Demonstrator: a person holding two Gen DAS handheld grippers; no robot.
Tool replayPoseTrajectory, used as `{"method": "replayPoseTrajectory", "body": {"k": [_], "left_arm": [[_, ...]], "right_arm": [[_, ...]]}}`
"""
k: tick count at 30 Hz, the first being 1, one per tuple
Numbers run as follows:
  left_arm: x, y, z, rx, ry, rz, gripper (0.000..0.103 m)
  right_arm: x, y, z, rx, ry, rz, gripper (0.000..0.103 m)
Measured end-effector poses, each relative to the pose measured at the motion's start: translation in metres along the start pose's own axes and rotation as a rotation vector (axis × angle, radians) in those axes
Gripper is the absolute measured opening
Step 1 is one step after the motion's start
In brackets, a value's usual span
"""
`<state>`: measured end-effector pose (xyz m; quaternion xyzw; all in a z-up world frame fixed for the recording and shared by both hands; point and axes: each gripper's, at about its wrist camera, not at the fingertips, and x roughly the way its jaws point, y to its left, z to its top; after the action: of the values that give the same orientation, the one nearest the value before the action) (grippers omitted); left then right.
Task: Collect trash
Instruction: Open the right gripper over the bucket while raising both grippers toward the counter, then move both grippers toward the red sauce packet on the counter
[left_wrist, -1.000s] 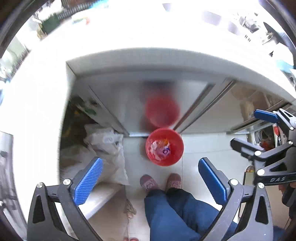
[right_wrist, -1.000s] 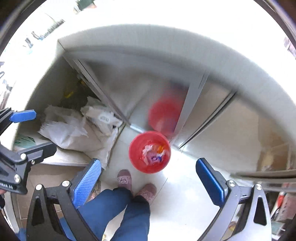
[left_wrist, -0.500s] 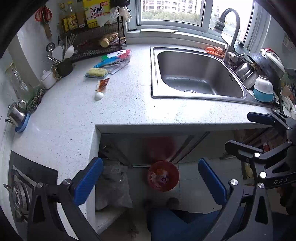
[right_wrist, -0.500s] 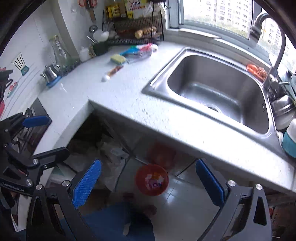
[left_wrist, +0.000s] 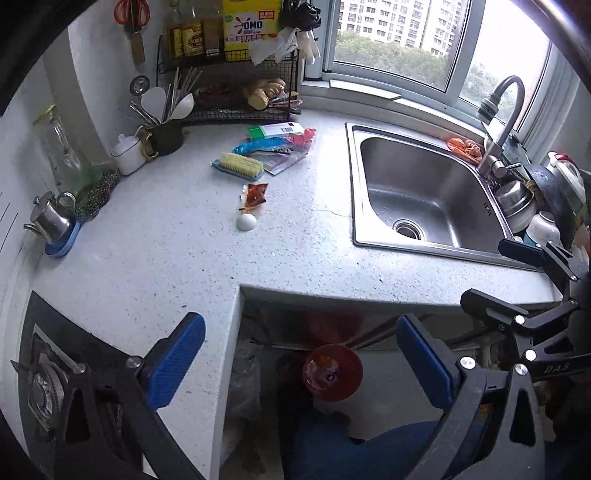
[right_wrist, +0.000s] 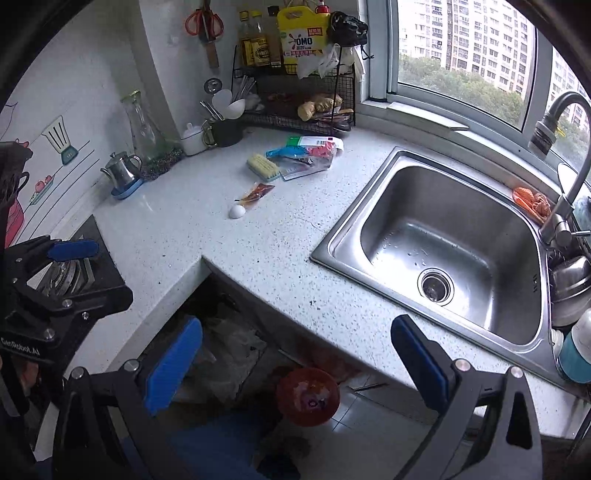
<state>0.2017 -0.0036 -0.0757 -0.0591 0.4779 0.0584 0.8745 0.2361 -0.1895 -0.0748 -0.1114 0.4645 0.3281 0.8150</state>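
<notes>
Speckled stone-look countertop (left_wrist: 155, 266), brushed-metal sink (left_wrist: 424, 192), glossy red plastic bin (right_wrist: 307, 396).

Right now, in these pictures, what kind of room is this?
Most likely a home kitchen. A steel sink with a curved tap is set in a speckled countertop, a gas burner sits at the left, and a wire rack holds bottles and detergent.

The left gripper (left_wrist: 299, 360) hung wide open and empty over the speckled counter (left_wrist: 166, 266), where a white eggshell (left_wrist: 246, 222) lay just beside a red sauce packet (left_wrist: 255, 194), left of the sink (left_wrist: 424, 192).
</notes>
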Motion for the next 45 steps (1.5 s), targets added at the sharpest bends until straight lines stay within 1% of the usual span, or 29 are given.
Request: {"method": "replayPoseTrajectory", "body": {"k": [10,13,17,20,21,26,30,33,36,39,41,43,44,45], "left_arm": [[0.043,0.046,0.066,-0.005,0.031,0.003,0.102],[0.055,0.063,0.085,-0.002,0.029,0.008,0.102],[0.074,0.09,0.106,-0.005,0.035,0.027,0.102],[0.091,0.107,0.117,0.024,0.052,0.074,0.102],[0.099,0.112,0.121,0.031,0.067,0.078,0.102],[0.134,0.134,0.132,0.04,0.136,0.051,0.102],[0.16,0.151,0.139,0.014,0.184,0.002,0.102],[0.176,0.16,0.143,0.004,0.211,-0.015,0.102],[0.193,0.169,0.147,0.002,0.244,-0.027,0.102],[0.206,0.175,0.149,0.017,0.266,-0.044,0.102],[0.213,0.178,0.15,0.03,0.278,-0.053,0.102],[0.218,0.179,0.149,0.04,0.287,-0.064,0.102],[0.221,0.18,0.149,0.038,0.292,-0.071,0.102],[0.224,0.181,0.148,0.03,0.297,-0.081,0.102]], "right_arm": [[0.04,0.001,0.07,0.001,0.007,-0.003,0.102],[0.057,0.005,0.089,0.015,0.031,0.011,0.102],[0.086,0.014,0.111,0.016,0.084,0.007,0.102],[0.109,0.019,0.125,0.019,0.128,0.009,0.102],[0.116,0.02,0.13,0.022,0.142,0.013,0.102],[0.156,0.026,0.151,0.047,0.21,0.01,0.102],[0.184,0.033,0.161,0.059,0.271,0.006,0.102],[0.208,0.038,0.166,0.07,0.326,-0.004,0.102],[0.227,0.043,0.171,0.063,0.37,-0.032,0.102],[0.243,0.046,0.172,0.069,0.408,-0.028,0.102],[0.251,0.046,0.173,0.078,0.427,-0.037,0.099],[0.259,0.045,0.173,0.083,0.451,-0.051,0.09],[0.262,0.046,0.174,0.083,0.461,-0.059,0.088],[0.265,0.046,0.174,0.083,0.469,-0.067,0.083]]}}
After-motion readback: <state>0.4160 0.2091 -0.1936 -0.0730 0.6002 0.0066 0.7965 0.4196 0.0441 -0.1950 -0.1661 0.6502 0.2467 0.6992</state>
